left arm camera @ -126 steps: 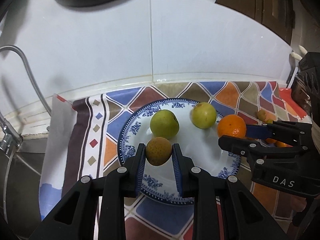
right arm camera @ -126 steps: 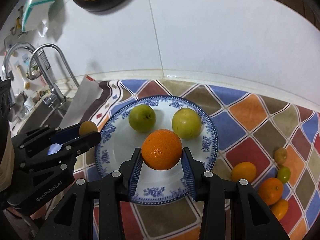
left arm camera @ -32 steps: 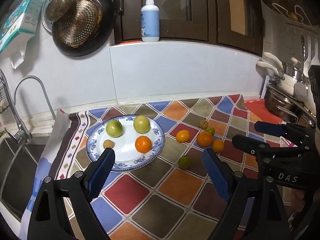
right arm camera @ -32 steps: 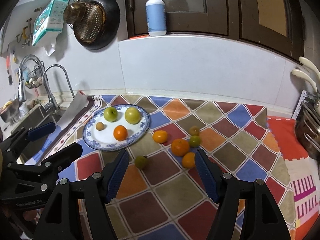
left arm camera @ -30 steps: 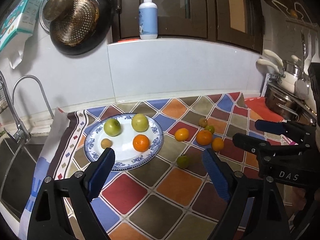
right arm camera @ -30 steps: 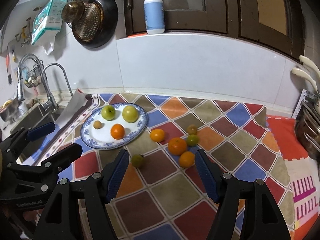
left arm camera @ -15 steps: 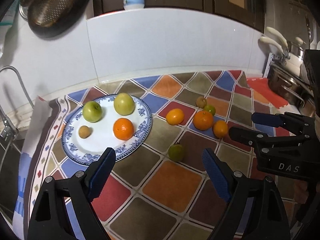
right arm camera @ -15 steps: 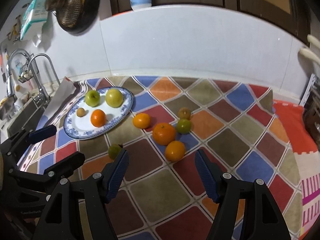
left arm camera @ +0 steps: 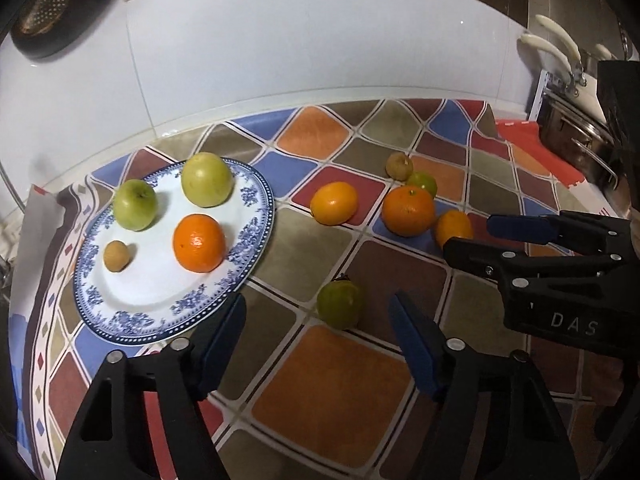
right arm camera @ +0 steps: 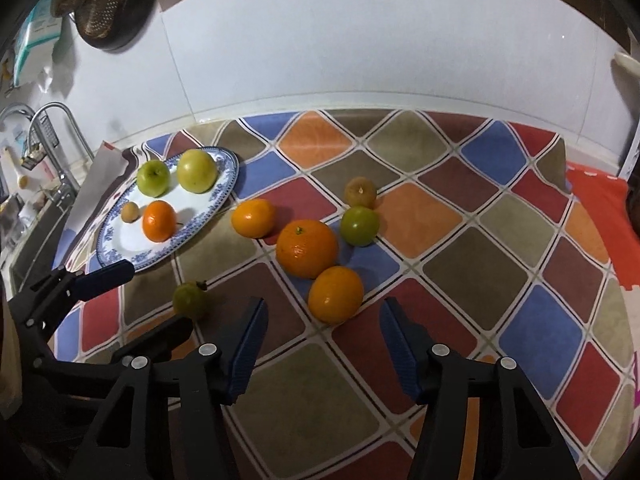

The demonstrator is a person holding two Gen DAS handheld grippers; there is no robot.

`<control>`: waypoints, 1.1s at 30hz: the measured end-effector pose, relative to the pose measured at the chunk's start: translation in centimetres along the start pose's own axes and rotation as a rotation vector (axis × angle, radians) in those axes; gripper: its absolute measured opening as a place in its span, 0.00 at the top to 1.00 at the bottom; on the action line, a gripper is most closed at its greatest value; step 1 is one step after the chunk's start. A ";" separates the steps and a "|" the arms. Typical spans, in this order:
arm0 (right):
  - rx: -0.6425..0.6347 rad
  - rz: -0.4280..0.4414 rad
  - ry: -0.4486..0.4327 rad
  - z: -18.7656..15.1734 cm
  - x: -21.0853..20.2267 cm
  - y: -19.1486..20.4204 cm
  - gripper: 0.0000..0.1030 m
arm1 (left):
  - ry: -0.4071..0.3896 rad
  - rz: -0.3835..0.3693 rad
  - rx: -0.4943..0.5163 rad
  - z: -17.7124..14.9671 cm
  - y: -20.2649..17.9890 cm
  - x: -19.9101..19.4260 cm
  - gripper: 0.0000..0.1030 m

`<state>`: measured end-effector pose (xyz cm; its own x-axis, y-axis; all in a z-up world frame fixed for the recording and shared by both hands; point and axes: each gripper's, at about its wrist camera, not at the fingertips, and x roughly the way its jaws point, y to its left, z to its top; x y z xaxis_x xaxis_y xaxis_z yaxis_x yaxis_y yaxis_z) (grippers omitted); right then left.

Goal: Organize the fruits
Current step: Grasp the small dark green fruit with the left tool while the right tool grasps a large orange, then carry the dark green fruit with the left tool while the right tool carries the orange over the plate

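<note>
The small round green fruit (left arm camera: 340,305), possibly a persimmon, lies before the wide-open left gripper (left arm camera: 318,326); the right gripper (right arm camera: 322,330) is equally wide, empty.

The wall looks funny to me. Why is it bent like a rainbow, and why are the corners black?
Both views come through fisheye lenses: in the left wrist view the straight white wall bows, in the right wrist view too, and the round lens leaves dark corners. The plate stretches into an oval.

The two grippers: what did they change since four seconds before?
Both let go: the left gripper released the small brown fruit and the right gripper the orange onto the plate, then both drew back open, toward the loose fruits. The two green apples stayed.
</note>
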<state>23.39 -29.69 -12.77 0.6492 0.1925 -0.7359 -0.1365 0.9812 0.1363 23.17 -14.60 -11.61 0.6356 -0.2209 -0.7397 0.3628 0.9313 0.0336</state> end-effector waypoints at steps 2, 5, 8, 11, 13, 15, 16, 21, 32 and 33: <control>0.002 0.002 0.010 0.1 0.5 -0.1 0.47 | 0.008 -0.010 -0.001 0.1 0.0 0.5 0.35; 0.004 0.001 0.015 0.2 1.1 -0.3 0.50 | 0.021 -0.018 0.006 0.2 -0.2 1.2 0.42; 0.005 0.005 0.025 0.4 1.7 -0.3 0.54 | 0.033 -0.025 0.013 0.2 -0.3 1.7 0.50; 0.015 0.009 0.039 0.5 2.2 -0.3 0.58 | 0.043 -0.037 0.017 0.1 -0.5 2.0 0.56; 0.017 0.010 0.043 0.6 2.4 -0.3 0.61 | 0.051 -0.039 0.023 0.1 -0.6 2.3 0.62; 0.018 0.008 0.047 0.6 2.6 -0.3 0.63 | 0.052 -0.042 0.022 0.1 -0.6 2.3 0.65; 0.019 0.008 0.051 0.7 2.7 -0.3 0.64 | 0.050 -0.042 0.022 0.1 -0.6 2.3 0.66; 0.020 0.007 0.056 0.7 2.7 -0.4 0.68 | 0.049 -0.053 0.028 0.2 -0.7 2.4 0.72; 0.004 0.022 0.038 0.3 1.0 0.6 0.68 | 0.010 -0.055 -0.001 0.6 0.2 0.3 0.72; 0.000 0.022 0.034 0.3 0.8 0.7 0.68 | 0.005 -0.053 -0.003 0.7 0.3 0.0 0.72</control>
<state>24.03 -28.86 -13.09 0.6199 0.2133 -0.7551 -0.1505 0.9768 0.1524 23.75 -14.50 -11.18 0.6118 -0.2688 -0.7439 0.3939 0.9191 -0.0081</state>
